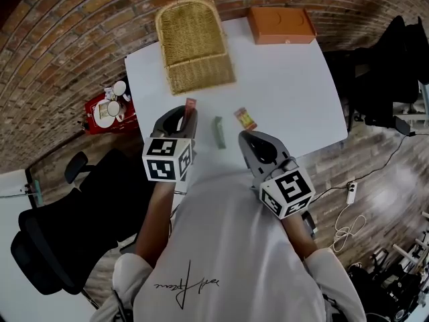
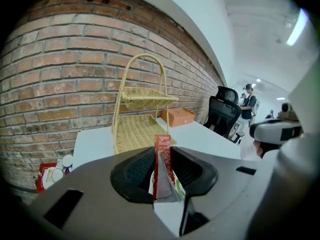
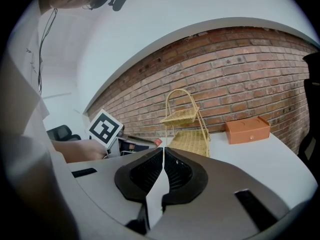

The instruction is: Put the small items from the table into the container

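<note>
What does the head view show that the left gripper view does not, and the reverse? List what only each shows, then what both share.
Only the head view: a loose packet lying on the table, and a power strip on the floor.
Only the left gripper view: the wicker basket side-on, with two tiers and an arched handle, and a person standing far behind.
Both: that basket, the orange box, the white table, and the red packet pinched in the left tool.

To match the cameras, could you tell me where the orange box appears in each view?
Head view: orange box at top, right of centre.
Left gripper view: orange box near centre.
Right gripper view: orange box right of centre.
Shared landmark: wicker basket, left of it everywhere.
</note>
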The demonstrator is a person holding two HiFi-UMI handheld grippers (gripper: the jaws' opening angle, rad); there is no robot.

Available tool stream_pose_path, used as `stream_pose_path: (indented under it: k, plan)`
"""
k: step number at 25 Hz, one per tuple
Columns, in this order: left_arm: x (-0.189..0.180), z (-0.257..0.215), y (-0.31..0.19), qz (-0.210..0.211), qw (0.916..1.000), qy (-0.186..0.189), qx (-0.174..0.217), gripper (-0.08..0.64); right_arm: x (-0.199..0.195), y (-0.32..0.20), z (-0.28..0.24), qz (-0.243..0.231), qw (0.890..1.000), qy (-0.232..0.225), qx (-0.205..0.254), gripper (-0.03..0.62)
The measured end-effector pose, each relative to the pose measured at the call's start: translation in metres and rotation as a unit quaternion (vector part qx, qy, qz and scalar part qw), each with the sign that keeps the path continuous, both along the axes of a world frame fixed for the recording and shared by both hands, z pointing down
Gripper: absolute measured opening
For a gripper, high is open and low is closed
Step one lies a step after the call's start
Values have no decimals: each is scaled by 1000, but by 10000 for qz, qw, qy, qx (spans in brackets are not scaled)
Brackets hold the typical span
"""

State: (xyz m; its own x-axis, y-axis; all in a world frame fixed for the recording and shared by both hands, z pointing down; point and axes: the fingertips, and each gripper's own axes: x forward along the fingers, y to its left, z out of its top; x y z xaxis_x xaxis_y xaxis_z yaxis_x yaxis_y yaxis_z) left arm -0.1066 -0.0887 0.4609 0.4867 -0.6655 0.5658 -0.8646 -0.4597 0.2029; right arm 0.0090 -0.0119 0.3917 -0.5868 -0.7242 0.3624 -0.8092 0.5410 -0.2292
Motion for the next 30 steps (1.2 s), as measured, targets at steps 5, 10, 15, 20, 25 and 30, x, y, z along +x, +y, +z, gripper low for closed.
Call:
stream_pose_path:
  k: [5,10,15,20,25,30]
  plan:
    - [1,-20,-6,32,9998,48,215,107,-1,0,1,-8,10000,-2,17,23]
    - [2,-40,-15,47,9991,80,423,108,-4,0,1,-76,10000,-33,18,23]
    - [8,-53,-22,148,9984,74,545,108,-2,0,1,-59,10000,-63,27,23]
    - [13,-63,-29,258,9974,38,667,107,-1,1,3,-54,9999,-157,-3,23]
    - [11,-79,-42,269,9961,-14,838,107,1,0,6,-28,9998,-203,-60,23]
    - [10,-88,-53,275,9950,-100,954,107,3,-1,7,2,9997,-239,-103,23]
